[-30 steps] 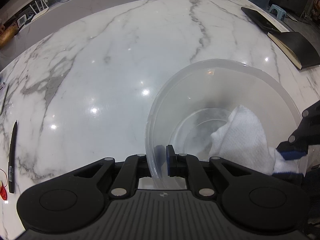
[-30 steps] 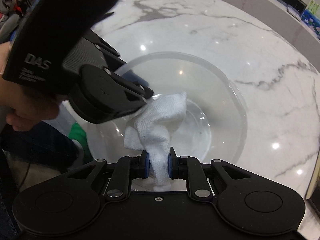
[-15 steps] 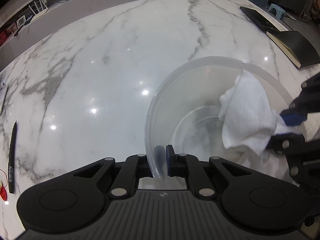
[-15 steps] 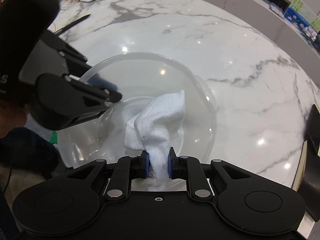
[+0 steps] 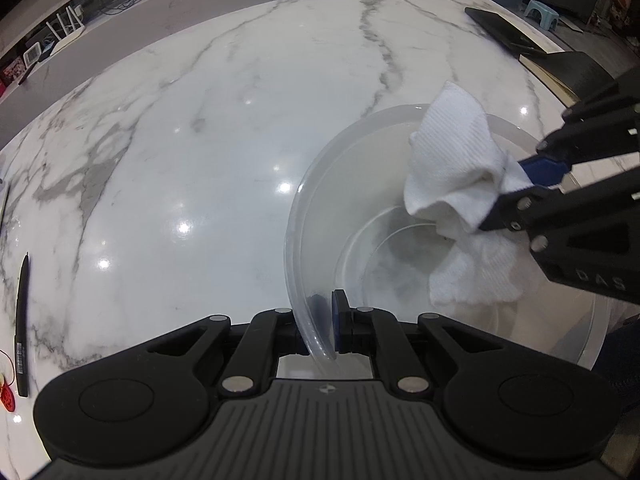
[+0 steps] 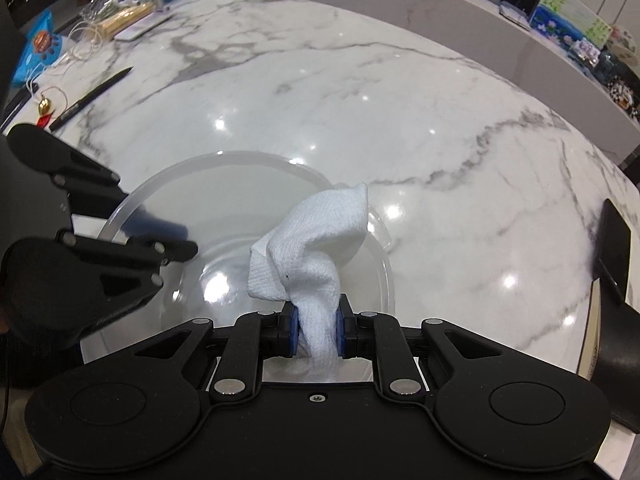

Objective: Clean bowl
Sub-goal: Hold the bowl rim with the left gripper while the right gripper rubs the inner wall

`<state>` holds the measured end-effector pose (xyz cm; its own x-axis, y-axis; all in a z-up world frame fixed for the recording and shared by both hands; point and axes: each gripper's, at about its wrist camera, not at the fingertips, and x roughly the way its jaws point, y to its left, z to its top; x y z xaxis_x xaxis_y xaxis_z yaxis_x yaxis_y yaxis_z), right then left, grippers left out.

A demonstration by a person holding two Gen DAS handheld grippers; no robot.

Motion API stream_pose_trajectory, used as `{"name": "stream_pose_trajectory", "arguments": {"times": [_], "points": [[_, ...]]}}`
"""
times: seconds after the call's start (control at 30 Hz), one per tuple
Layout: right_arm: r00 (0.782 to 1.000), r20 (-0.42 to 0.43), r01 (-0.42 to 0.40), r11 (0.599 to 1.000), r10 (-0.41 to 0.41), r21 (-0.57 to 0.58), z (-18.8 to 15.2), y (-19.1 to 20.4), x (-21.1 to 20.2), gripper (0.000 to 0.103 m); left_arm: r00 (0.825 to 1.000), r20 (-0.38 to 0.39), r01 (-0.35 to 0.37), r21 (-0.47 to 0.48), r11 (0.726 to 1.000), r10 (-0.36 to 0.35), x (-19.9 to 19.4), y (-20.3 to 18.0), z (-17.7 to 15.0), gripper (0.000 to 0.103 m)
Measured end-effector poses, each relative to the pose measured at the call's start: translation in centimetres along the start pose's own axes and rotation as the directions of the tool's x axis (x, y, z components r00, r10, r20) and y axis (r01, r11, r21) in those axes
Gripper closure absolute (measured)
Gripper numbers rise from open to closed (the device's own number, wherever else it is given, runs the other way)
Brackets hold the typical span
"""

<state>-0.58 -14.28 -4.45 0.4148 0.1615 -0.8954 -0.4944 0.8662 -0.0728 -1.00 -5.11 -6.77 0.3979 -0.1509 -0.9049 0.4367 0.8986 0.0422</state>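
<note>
White marble countertop (image 5: 208, 152) w/ grey veins and ceiling-light glints, a grey ledge w/ clutter behind it.

Left gripper (image 5: 320, 320): clenched on the near rim of the clear plastic bowl (image 5: 316, 200); one blue pad inside the wall, the other seen dimly through the plastic outside. Bowl sits on the marble close to the near edge, held steady at that rim.

Right gripper (image 6: 316, 334): clamped tight on a white cloth (image 6: 316, 256), blue pads squeezing the bunched lower end. Rest of the cloth fans up and fwd from the pads, tip reaching over the bowl's far rim in the right wrist view. From the left wrist view the cloth (image 5: 452, 168) hangs inside the bowl on its right side, lower folds against the inner wall; whether it touches the bottom — can't tell. Right gripper (image 5: 516, 184) comes in from the right edge there, pointing into the bowl.

Further out: black pen (image 5: 22, 320) on the marble far left, a red charm (image 5: 7, 396) just beside its near end. Black notebook (image 5: 576, 72) at the far right corner, a dark flat slab (image 5: 504, 32) beyond it. Right wrist view also shows a blue packet (image 6: 38, 50) and a loose white cord (image 6: 86, 42) at the far left corner.
</note>
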Motion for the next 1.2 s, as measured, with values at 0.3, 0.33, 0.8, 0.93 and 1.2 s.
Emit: {"name": "stream_pose_trajectory", "arguments": {"times": [0.3,0.33,0.8,0.93,1.2], "points": [[0.999,0.029,-0.028,0.998,0.026,0.051,0.4,-1.1,-0.1,0.088,1.000,0.000,0.004,0.015,1.000,-0.004,0.0,-0.2,-0.1,0.096],[0.999,0.035,-0.031,0.998,0.030,0.054,0.6,-1.2,-0.1,0.088,1.000,0.000,0.005,0.015,1.000,-0.005,0.0,-0.2,-0.1,0.096],[0.991,0.074,-0.117,0.992,0.113,0.044,1.5,0.1,0.5,0.088,1.000,-0.001,0.007,0.016,1.000,-0.007,0.0,-0.3,-0.1,0.096],[0.991,0.084,-0.109,0.993,0.104,0.050,1.6,0.0,0.4,0.088,1.000,-0.001,0.008,0.011,1.000,-0.008,0.0,-0.3,0.0,0.096],[0.994,0.087,-0.067,0.996,0.061,0.064,1.5,-0.6,0.0,0.088,1.000,-0.002,0.008,0.006,1.000,-0.008,0.0,-0.5,0.1,0.096]]}}
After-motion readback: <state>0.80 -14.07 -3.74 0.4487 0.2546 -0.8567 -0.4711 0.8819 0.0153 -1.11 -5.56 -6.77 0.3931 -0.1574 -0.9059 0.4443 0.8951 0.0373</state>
